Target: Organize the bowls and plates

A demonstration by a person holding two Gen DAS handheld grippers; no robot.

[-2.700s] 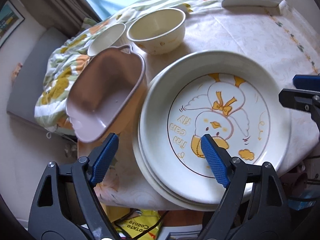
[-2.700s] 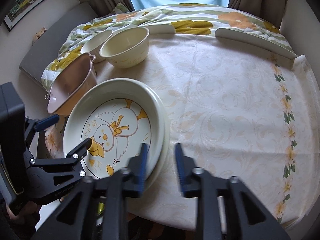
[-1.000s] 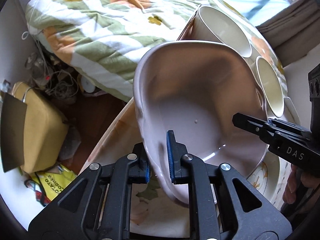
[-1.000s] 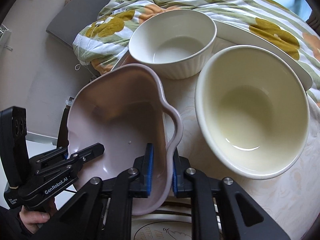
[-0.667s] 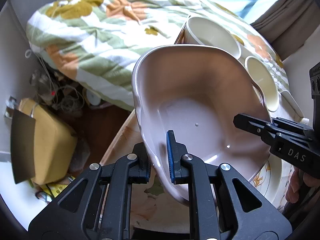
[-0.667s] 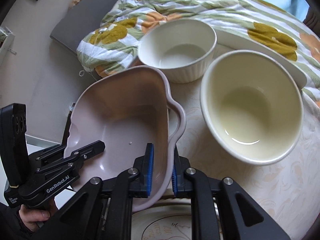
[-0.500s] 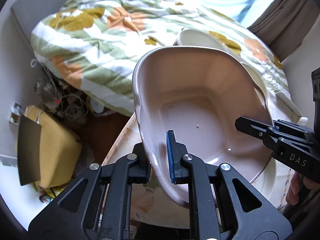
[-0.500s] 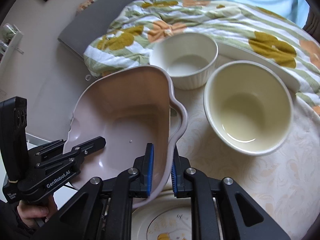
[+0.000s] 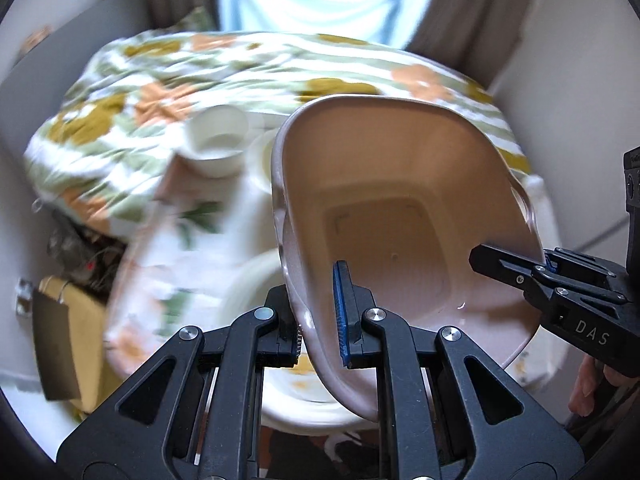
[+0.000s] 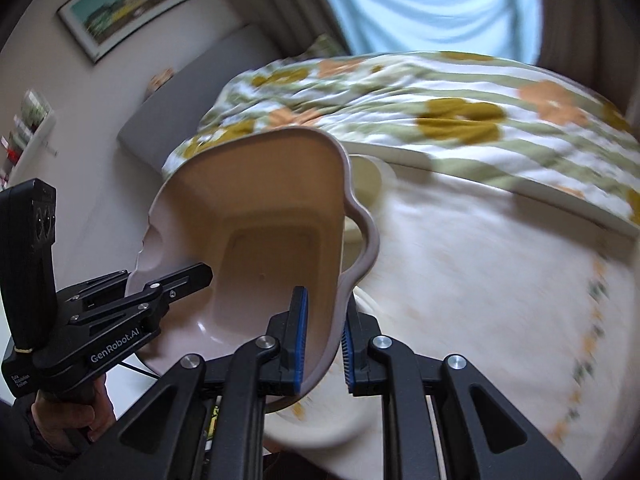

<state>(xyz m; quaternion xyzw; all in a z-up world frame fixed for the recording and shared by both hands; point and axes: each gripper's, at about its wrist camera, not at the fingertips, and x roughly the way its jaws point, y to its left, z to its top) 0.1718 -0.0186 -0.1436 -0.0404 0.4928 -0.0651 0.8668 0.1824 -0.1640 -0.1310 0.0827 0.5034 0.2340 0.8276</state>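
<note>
Both hand-held grippers clamped on pink handled baking dish (image 9: 400, 216): left hand-held gripper (image 9: 320, 320) pinches one rim, right hand-held gripper (image 10: 322, 340) pinches opposite rim beside handle. Dish airborne, tilted, above duck plate stack (image 9: 296, 392) at desk (image 10: 480, 280) edge. I judge step as carry; next I must level dish, lower it onto stack. White ramekin (image 9: 216, 144) at 10 o'clock. Readable: "DAS", "GenRobot.AI".

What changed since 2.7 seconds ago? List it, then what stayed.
Both grippers closed on the pink handled baking dish: left gripper and right gripper clamp opposite rims and have lifted it off the tablecloth, above the duck-print plates. The white ribbed bowl stayed put.
</note>
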